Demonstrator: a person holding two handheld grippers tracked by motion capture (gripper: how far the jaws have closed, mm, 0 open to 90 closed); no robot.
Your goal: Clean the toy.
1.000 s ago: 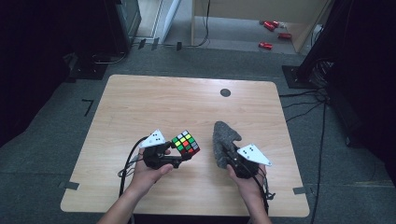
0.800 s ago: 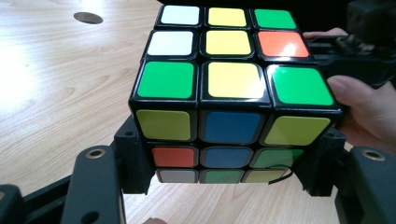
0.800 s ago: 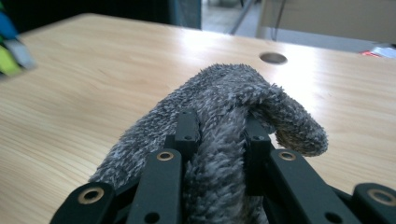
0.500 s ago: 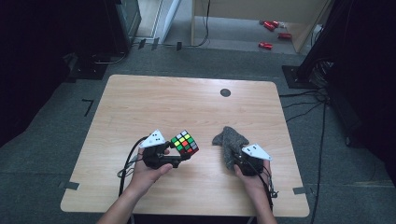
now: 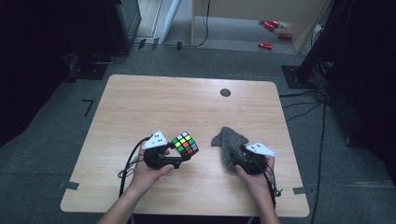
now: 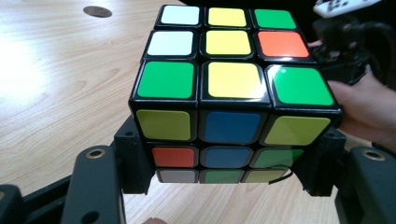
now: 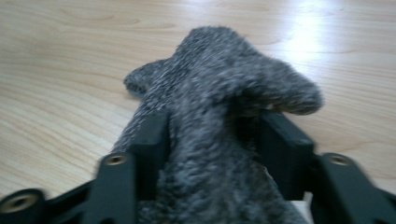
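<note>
A scrambled colour cube (image 5: 185,143) is held just above the wooden table (image 5: 154,102), near its front centre, with my left gripper (image 5: 180,156) shut on its lower sides. Close up, the cube (image 6: 229,98) sits between the two black jaws of the left gripper (image 6: 229,179). A grey fuzzy cloth (image 5: 229,144) lies crumpled on the table to the cube's right, and my right gripper (image 5: 240,161) is shut on its near end. In the right gripper view the cloth (image 7: 219,107) bulges up between the jaws of that gripper (image 7: 212,140) and spreads forward onto the wood.
A round dark cable hole (image 5: 225,92) sits near the table's far edge. Red objects (image 5: 271,28) lie on the floor beyond. Dark equipment and cables (image 5: 322,88) stand to the right of the table.
My right gripper has lowered and drawn toward the front edge with the cloth, which went from hanging upright to lying spread on the table. The left gripper and cube stayed put.
</note>
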